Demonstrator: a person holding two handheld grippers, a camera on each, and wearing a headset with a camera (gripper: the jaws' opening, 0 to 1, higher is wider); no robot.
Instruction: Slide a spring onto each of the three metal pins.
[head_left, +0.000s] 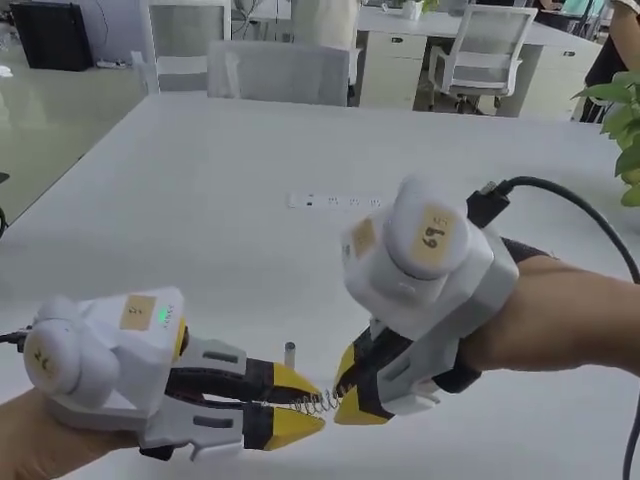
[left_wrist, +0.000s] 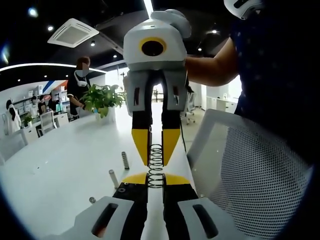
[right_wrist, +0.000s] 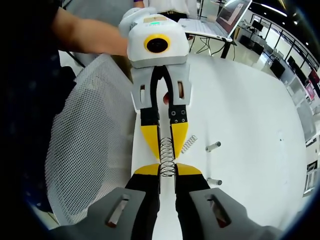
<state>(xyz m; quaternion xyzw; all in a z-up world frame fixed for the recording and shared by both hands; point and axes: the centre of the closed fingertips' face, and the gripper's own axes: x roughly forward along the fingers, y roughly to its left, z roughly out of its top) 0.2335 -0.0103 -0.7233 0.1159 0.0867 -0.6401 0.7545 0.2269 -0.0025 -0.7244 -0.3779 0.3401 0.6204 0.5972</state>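
Near the pin (head_left: 290, 353), left gripper (head_left: 303, 402) and right gripper (head_left: 343, 393) are both nipping 1 spring (head_left: 318, 403), likely steadying it for threading.

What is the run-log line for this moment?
left gripper shut on spring; right gripper shut on spring; spring held between both; pin on table

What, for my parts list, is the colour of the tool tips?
Yellow; best seen on the right tool in the left gripper view.

A thin coil spring (head_left: 316, 403), held level by both ends, with a metal pin (head_left: 290, 354) upright nearby.
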